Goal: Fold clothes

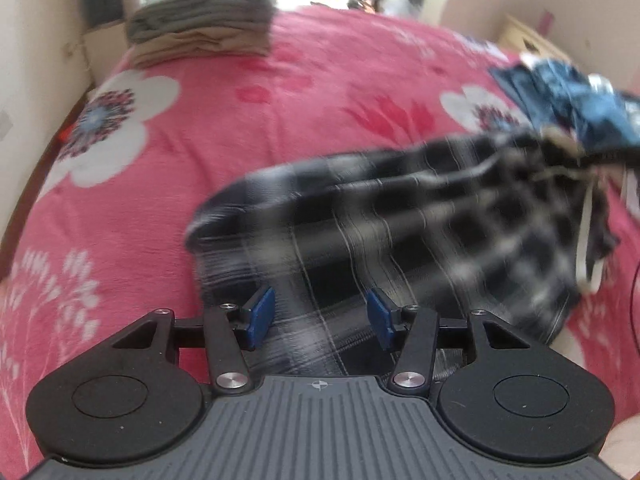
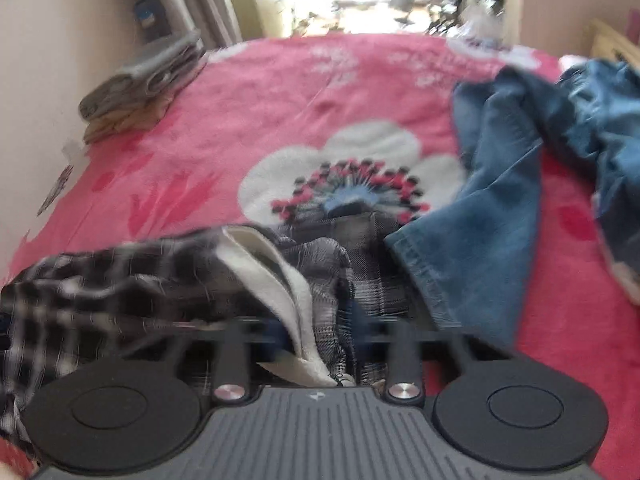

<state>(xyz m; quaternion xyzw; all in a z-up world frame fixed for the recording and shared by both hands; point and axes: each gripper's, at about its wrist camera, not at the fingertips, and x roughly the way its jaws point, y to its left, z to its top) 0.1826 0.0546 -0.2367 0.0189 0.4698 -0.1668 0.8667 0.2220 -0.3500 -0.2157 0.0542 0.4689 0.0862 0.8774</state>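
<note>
Left gripper (image 1: 320,316) wide open above plaid garment (image 1: 400,216) on bed (image 1: 240,128). Right gripper (image 2: 316,332) blurred, fabric between fingers; grip unclear.

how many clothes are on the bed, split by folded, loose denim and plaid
folded pieces in the stack: at least 2, grey on beige
loose denim: 1 heap, pieces inside cannot be told apart
plaid garment: 1
total: at least 4
</note>
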